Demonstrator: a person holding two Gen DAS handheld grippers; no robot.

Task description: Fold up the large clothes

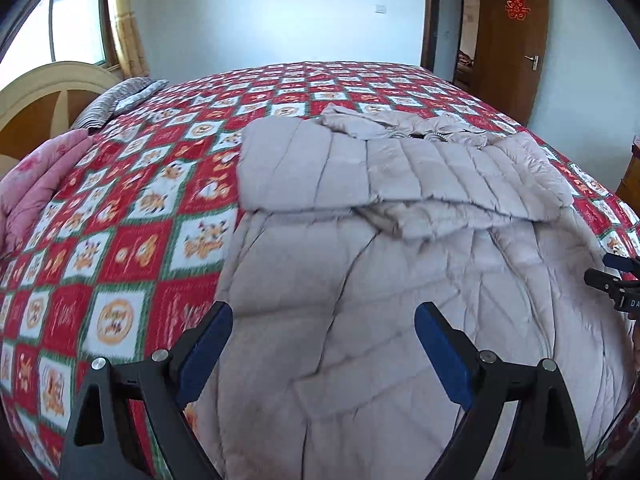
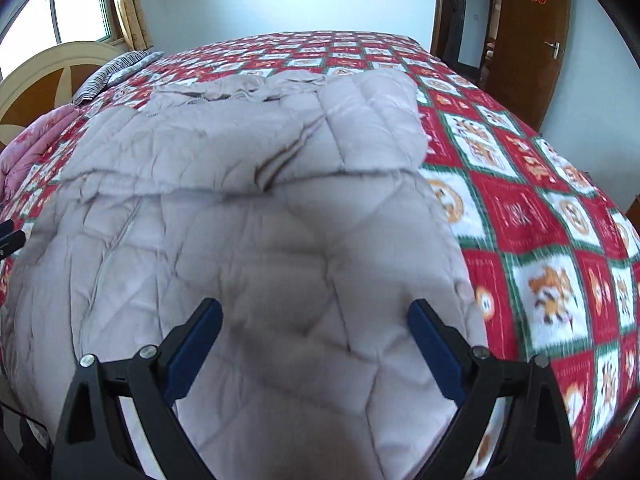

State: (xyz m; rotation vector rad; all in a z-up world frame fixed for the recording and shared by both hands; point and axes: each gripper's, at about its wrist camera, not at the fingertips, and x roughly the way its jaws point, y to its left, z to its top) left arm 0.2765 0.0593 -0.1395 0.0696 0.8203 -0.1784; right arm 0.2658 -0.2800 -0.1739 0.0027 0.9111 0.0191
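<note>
A large beige quilted down coat (image 1: 360, 280) lies flat on the bed, its sleeves folded across the upper body and its hood bunched at the far end. My left gripper (image 1: 324, 320) is open and empty, hovering over the coat's lower left part. My right gripper (image 2: 316, 316) is open and empty over the coat (image 2: 260, 240) near its lower right edge. The right gripper's tip also shows at the right edge of the left wrist view (image 1: 616, 284). The left gripper's tip shows at the left edge of the right wrist view (image 2: 10, 238).
The bed carries a red, white and green patterned cover (image 1: 132, 248). A pink folded quilt (image 1: 36, 184) and a striped pillow (image 1: 120, 100) lie by the headboard (image 1: 36, 100) at the left. A brown door (image 1: 512, 40) stands at the far right.
</note>
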